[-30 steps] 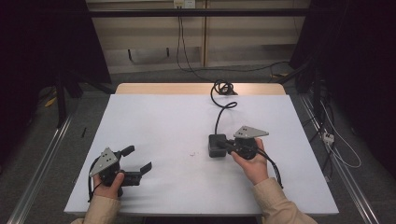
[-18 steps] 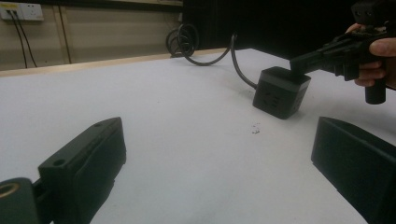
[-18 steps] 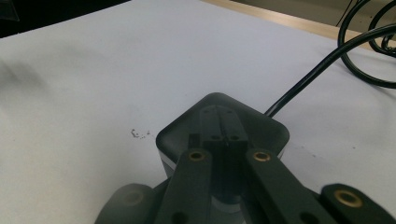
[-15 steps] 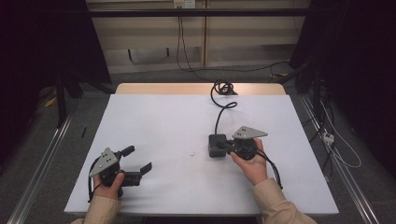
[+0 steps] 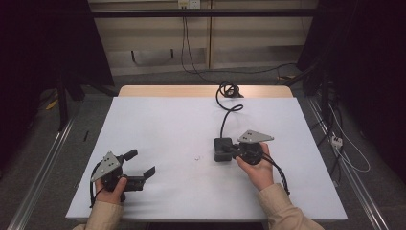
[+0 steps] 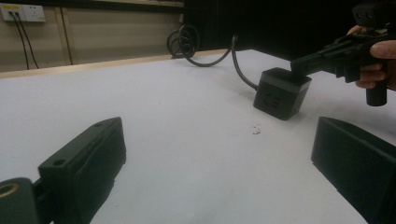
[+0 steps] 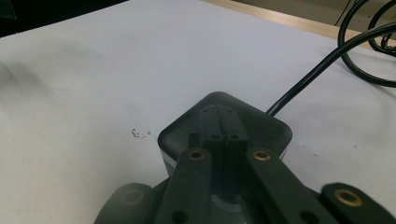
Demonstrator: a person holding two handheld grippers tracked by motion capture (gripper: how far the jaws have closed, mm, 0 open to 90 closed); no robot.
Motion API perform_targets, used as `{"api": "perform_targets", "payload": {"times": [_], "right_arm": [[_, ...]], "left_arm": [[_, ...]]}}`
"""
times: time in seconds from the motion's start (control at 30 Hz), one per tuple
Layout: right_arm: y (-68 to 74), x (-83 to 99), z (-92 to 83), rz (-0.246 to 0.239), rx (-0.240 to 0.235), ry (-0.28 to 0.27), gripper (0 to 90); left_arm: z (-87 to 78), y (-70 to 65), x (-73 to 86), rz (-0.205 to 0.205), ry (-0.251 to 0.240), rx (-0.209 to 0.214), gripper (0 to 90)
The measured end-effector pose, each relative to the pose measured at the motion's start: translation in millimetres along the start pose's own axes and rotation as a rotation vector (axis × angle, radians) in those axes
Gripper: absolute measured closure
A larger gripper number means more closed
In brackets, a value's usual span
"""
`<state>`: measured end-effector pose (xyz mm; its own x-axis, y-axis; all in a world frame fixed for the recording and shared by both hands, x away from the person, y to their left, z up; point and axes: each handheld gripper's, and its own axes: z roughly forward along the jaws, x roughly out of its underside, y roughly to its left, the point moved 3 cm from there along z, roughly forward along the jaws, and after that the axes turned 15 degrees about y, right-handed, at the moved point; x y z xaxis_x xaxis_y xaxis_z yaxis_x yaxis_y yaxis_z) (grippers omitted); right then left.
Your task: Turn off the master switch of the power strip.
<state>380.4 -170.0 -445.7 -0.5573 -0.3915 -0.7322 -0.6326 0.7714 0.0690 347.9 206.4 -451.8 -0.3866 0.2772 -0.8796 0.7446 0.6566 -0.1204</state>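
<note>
Nearest the person, the left gripper [image 5: 139, 168] rests on the white table [image 5: 158, 120] with its jaws spread wide and nothing between them. A little farther in, the right gripper [image 5: 229, 151] has its jaws pressed together, tips resting on top of the black power adapter [image 5: 221, 149], which sits right of the table's centre beside a small speck [image 5: 197, 156]. Those tips seem to press rather than grasp (shut jaws cannot pinch so wide a block). To move the block well, I judge it wiser to open the jaws and straddle its sides. Beyond, its black cable [image 5: 225, 108] runs to a coil at the far edge; watch its drag.
</note>
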Motion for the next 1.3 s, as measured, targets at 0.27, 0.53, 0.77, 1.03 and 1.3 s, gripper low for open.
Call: {"api": "perform_targets", "payload": {"times": [0.27, 0.53, 0.77, 1.03, 1.3], "right_arm": [[0.4, -0.2, -0.3, 0.006, 0.002, -0.001, 90.0], [-0.4, -1.6, -2.1, 0.025, 0.002, -0.021, 90.0], [0.4, -1.8, -2.8, 0.030, -0.001, -0.017, 90.0], [0.2, -1.9, -7.9, 0.047, -0.009, -0.039, 90.0], [3.3, -3.3, -12.8, 0.068, -0.049, -0.070, 82.7]], "left_arm": [[-1.4, 0.6, -1.0, 0.003, -0.007, -0.003, 3.0], [-1.6, 0.2, -0.3, 0.001, -0.004, -0.004, 3.0], [-1.7, 0.7, -0.6, 0.002, -0.007, -0.005, 3.0], [-2.7, 1.1, -0.1, -0.003, -0.010, -0.005, 3.0], [-3.6, 1.1, 0.6, -0.003, -0.009, -0.003, 3.0]]}}
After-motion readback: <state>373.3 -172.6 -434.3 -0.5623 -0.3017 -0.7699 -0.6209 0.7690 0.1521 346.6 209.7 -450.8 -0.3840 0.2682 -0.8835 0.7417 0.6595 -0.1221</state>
